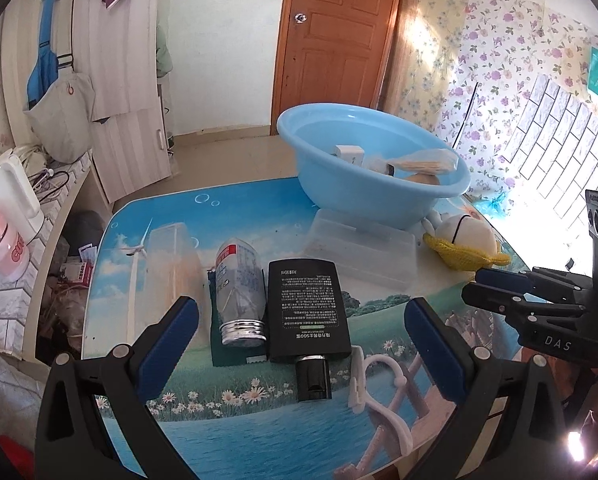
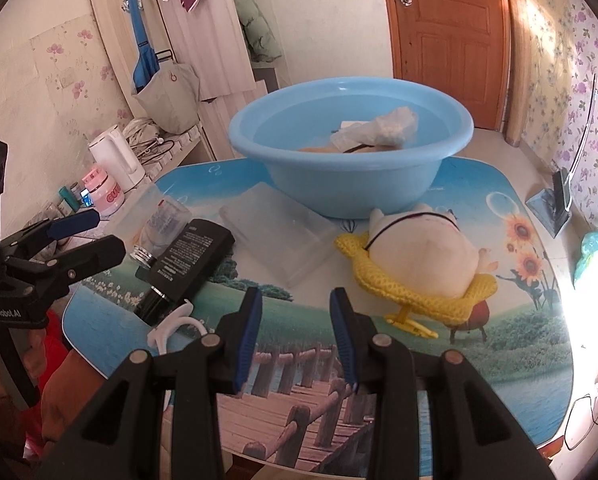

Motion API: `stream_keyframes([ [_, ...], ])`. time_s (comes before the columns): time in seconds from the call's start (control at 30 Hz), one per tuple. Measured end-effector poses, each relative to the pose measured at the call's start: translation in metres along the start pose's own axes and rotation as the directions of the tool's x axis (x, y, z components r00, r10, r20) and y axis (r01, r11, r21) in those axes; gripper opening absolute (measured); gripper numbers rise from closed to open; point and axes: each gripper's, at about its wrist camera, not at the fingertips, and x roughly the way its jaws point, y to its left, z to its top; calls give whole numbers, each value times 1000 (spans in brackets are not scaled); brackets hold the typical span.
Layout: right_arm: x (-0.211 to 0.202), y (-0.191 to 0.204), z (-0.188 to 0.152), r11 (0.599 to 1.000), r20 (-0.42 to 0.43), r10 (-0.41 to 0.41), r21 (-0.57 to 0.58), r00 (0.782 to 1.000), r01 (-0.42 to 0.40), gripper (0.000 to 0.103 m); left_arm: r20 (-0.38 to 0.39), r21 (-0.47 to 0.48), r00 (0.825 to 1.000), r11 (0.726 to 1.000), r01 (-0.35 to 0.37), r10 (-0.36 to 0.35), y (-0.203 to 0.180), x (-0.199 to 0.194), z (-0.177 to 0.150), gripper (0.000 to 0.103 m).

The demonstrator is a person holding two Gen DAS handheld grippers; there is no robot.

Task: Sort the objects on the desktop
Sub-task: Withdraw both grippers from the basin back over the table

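Note:
Ahead of my left gripper point(image 1: 301, 306), a black flat bottle point(image 1: 307, 308) point(image 2: 191, 256) and a clear bottle with a silver cap point(image 1: 239, 284) point(image 2: 159, 228) lie side by side on the table. The jaws stand wide apart with nothing gripped. My right gripper point(image 2: 297, 296) point(image 1: 473, 285) hovers over the table's front, open by a narrow gap with nothing in it. A white plush toy in a yellow knitted ring point(image 2: 419, 256) point(image 1: 467, 240) lies just beyond it to the right. A white plastic hook point(image 1: 375, 384) point(image 2: 171, 328) rests near the front edge.
A blue basin point(image 1: 359, 204) point(image 2: 339, 188) holding small boxes and a bag stands at the back on the picture-printed table point(image 2: 499, 360). A clear plastic box point(image 1: 359, 252) point(image 2: 283, 236) lies in front of it. A white kettle point(image 1: 11, 196) and pink jar point(image 1: 7, 244) stand on the left shelf.

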Motion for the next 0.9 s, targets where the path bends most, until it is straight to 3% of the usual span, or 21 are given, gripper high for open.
stream_keyframes([
  [0.33,6,-7,-9,1000,-27,-1,31,1000,1,35,-15,-16,1000,1000,23,-23,13,-2,-24,103],
  [0.67,16,1,-20,1000,-63,19,13,998,-18,35,-73,-20,997,1000,11,-13,22,9,-43,103],
  [0.9,20,17,-22,998,-67,50,-24,997,-52,35,-63,-18,998,1000,9,-10,31,7,-48,103],
])
